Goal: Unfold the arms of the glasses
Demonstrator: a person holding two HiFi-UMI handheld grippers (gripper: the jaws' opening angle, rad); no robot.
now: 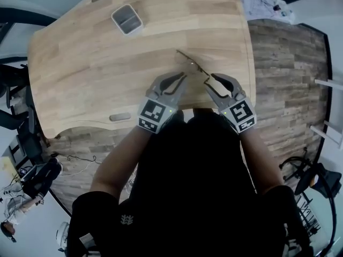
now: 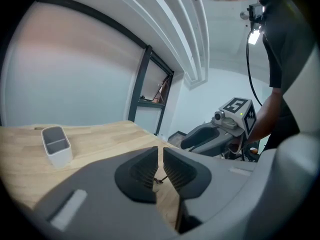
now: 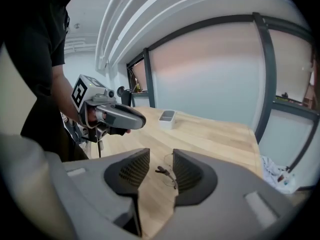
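Thin wire-framed glasses (image 1: 194, 64) sit near the front edge of the wooden table (image 1: 80, 68), between my two grippers. My left gripper (image 1: 183, 76) reaches them from the left. In its own view its jaws (image 2: 159, 150) stand almost together, with a dark bit of the glasses (image 2: 159, 179) pinched in the slim gap. My right gripper (image 1: 209, 79) is at the glasses' right end. Its jaws (image 3: 161, 155) are wide apart, and the hinge end of the glasses (image 3: 161, 171) lies between them untouched. Each gripper also shows in the other's view: the left gripper (image 3: 117, 116) and the right gripper (image 2: 210, 134).
A small white two-compartment holder (image 1: 127, 19) stands at the far left of the table, and it shows in both gripper views (image 2: 56, 145) (image 3: 167, 117). Crumpled white material (image 1: 262, 1) lies past the table's far right corner. My body is right against the table's near edge.
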